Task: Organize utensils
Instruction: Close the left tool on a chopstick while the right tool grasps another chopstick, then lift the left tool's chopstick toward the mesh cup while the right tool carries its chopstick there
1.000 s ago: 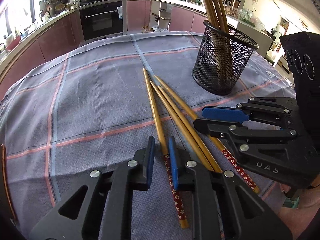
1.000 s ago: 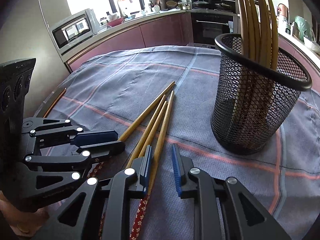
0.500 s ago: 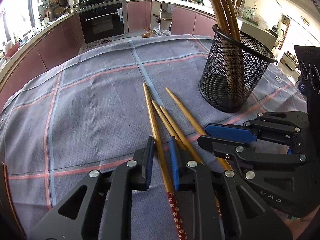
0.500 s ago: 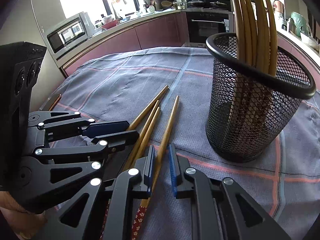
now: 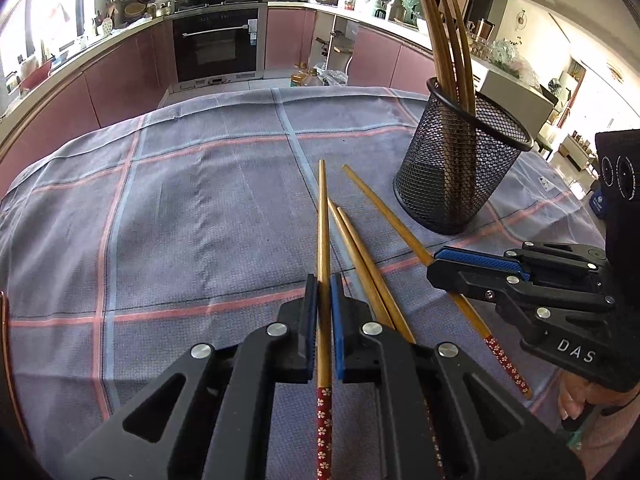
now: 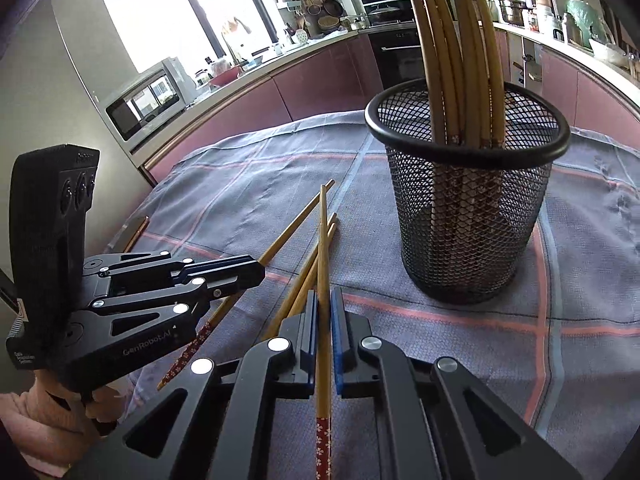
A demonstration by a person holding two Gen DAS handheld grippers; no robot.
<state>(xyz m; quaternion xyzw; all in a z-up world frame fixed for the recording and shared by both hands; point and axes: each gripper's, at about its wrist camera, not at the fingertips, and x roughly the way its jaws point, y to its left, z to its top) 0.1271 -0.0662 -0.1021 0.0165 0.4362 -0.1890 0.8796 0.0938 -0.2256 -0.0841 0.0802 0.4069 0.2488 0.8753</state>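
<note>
Both grippers are shut on bamboo chopsticks with red flowered ends. My left gripper [image 5: 324, 280] clamps one chopstick [image 5: 322, 216] that points forward, slightly lifted. My right gripper [image 6: 324, 296] clamps another chopstick [image 6: 322, 240]; in the left wrist view this gripper [image 5: 434, 266] sits to the right, over that chopstick [image 5: 384, 208]. Two more chopsticks [image 5: 360, 252] lie on the cloth between the grippers. A black mesh holder [image 5: 460, 168] with several chopsticks upright stands at the right; it shows close ahead in the right wrist view [image 6: 468, 216]. The left gripper [image 6: 256, 272] shows at left there.
A grey-blue checked tablecloth [image 5: 180, 208] covers the table, its wooden edge [image 5: 4, 320] showing at far left. Kitchen counters, an oven [image 5: 218, 44] and a microwave [image 6: 148, 100] stand beyond the table.
Both grippers closed from open onto a chopstick each. The two held chopsticks have swung away from the pair left lying on the cloth, and both cameras rose a little.
</note>
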